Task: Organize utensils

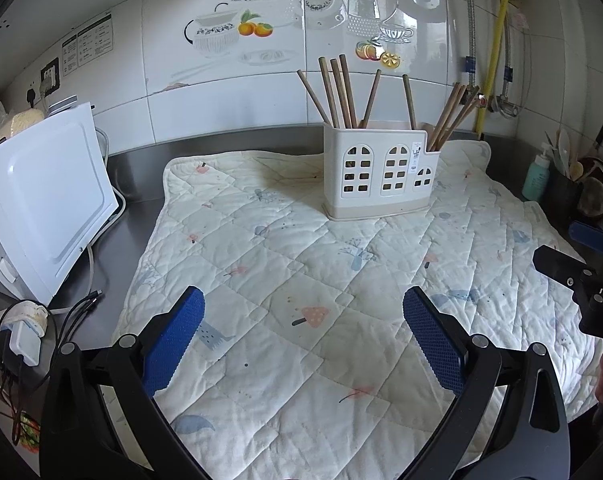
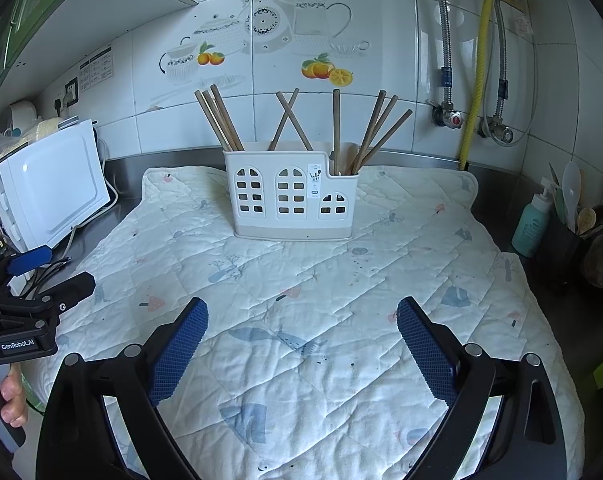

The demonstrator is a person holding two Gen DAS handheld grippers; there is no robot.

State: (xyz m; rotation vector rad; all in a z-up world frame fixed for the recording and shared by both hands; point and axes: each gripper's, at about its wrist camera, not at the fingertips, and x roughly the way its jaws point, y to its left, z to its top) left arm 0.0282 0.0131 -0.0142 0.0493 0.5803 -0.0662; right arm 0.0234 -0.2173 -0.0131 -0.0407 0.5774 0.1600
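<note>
A white utensil holder [image 1: 381, 172] shaped like a house stands upright at the far side of a quilted mat [image 1: 301, 264]. It also shows in the right wrist view [image 2: 291, 196]. Several wooden chopsticks [image 1: 337, 92] stand in its compartments, also seen from the right [image 2: 221, 120]. My left gripper [image 1: 303, 312] is open and empty above the near mat. My right gripper [image 2: 301, 320] is open and empty too. No loose utensil lies on the mat [image 2: 301, 300].
A white appliance [image 1: 49, 196] with cables [image 1: 73, 312] stands left of the mat. A teal pump bottle [image 2: 533, 220] and a dark pot of spoons [image 2: 569, 236] stand at the right. Pipes and valves [image 2: 453, 120] run down the tiled wall.
</note>
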